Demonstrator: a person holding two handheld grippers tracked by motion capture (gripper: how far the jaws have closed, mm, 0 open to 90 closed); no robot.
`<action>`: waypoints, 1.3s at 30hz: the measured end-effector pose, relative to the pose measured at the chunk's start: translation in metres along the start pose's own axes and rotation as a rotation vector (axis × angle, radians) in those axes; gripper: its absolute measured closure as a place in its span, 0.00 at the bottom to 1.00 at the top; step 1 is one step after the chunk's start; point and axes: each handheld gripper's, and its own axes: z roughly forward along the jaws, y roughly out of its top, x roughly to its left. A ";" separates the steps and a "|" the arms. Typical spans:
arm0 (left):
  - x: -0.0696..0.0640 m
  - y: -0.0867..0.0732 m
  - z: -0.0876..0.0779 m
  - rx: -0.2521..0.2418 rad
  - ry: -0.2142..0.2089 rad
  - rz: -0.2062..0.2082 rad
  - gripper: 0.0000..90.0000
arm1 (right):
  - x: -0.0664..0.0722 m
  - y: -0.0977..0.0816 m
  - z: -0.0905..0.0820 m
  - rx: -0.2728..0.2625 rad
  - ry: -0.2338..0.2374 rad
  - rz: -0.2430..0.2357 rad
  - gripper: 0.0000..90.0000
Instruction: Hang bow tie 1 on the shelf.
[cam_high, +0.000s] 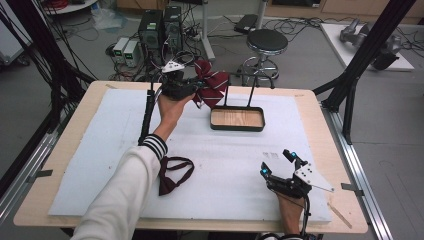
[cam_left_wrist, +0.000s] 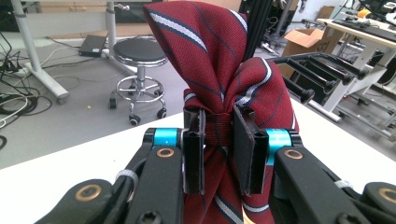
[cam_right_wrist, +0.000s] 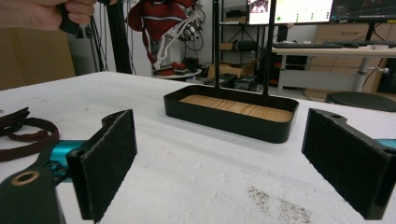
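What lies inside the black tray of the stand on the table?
Inside the black tray a bare wooden floor shows, and two thin black posts rise from its far edge. The near wall hides a strip of that floor in the right gripper view.

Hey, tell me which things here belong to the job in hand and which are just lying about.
In the job:
left tool, shut on the striped bow tie
black stand with wooden tray
dark bow tie strap on the mat

Lying about:
round stool
computer towers
right tool, idle and open
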 end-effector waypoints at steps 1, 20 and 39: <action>0.001 0.000 0.000 0.004 -0.004 0.001 0.81 | 0.000 0.000 0.000 0.001 0.000 -0.001 0.10; 0.002 0.000 -0.010 -0.002 0.013 0.067 0.33 | 0.000 0.000 0.000 0.003 -0.002 0.000 0.10; 0.001 -0.004 -0.031 -0.020 -0.057 0.148 0.16 | 0.000 0.000 0.001 0.012 -0.004 0.005 0.10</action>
